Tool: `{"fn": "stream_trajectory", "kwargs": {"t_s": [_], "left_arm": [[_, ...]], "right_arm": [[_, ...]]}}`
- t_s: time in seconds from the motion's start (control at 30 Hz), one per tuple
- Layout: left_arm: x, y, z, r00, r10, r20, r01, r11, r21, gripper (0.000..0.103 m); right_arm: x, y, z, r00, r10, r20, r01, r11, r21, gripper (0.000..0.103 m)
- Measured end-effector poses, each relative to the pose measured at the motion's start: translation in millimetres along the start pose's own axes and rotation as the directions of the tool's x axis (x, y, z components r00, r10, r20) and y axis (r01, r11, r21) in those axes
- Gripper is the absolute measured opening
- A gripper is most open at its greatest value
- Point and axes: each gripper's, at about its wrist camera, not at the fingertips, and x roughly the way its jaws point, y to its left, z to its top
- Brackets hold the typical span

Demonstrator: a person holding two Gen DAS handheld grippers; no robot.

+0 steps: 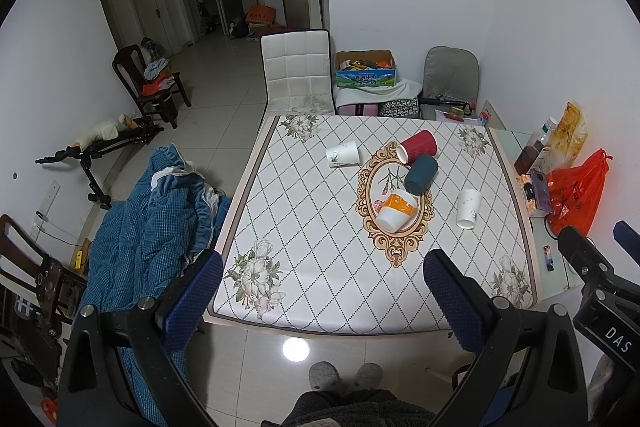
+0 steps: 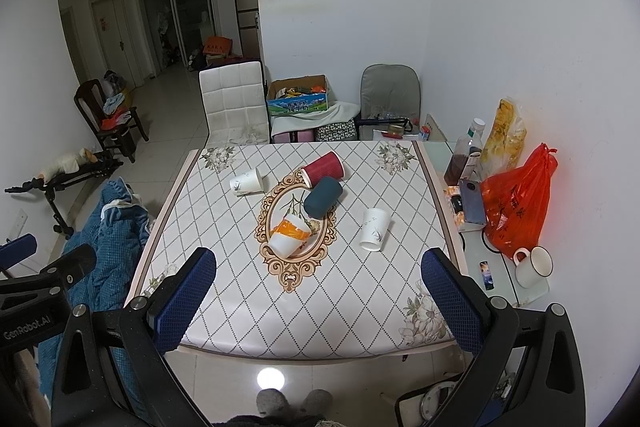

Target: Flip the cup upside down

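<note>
1. While hanging above the near edge of the table [image 2: 224,323], spreading wide with nothing between the blue pads: left gripper [image 1: 322,301]; right gripper [image 2: 318,301] likewise released and empty.
2. Lying on their sides on the patterned cloth: white cup [image 2: 247,182] at far left; red cup [image 2: 323,168] beyond the oval motif; teal cup [image 2: 323,202] just beside the red one, possibly touching it, though hard to tell from here.
3. Resting tipped inside the oval: orange-and-white cup [image 2: 289,238], mouth facing the near side.
4. Lying apart to the right: second white cup [image 2: 374,229].
5. Crowding the glass side strip: orange bag [image 2: 516,211], bottle [image 2: 464,155], white mug [image 2: 534,267].
</note>
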Motion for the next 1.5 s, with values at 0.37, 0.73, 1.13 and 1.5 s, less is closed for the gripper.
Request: {"fn": "stream_trajectory", "kwargs": {"t_s": [0.37, 0.73, 1.13, 1.5], "left_arm": [[5.8, 6.5, -2.8, 1.000, 0.008, -0.020, -0.008, 1.000, -0.004, 0.103], [69.6, -35.7, -5.7, 0.990, 0.074, -0.117, -0.073, 0.997, 0.015, 0.103], [178.2, -63.1, 12.0, 0.961, 0.095, -0.260, -0.075, 0.993, 0.089, 0.103], [290.4, -97.4, 42.8, 0.928, 0.051, -0.369, 0.035, 0.974, 0.222, 0.100]], "right_arm": [[8.0, 0.8, -3.8, 1.000, 0.002, -0.021, -0.002, 1.000, 0.002, 0.103], [92.7, -41.1, -24.1, 0.987, 0.001, -0.161, 0.001, 1.000, 0.008, 0.103], [224.1, -65.4, -71.4, 0.919, -0.028, -0.394, 0.045, 0.998, 0.034, 0.103], [329.4, -67.4, -89.0, 0.827, -0.057, -0.559, 0.120, 0.990, 0.076, 0.103]]}}
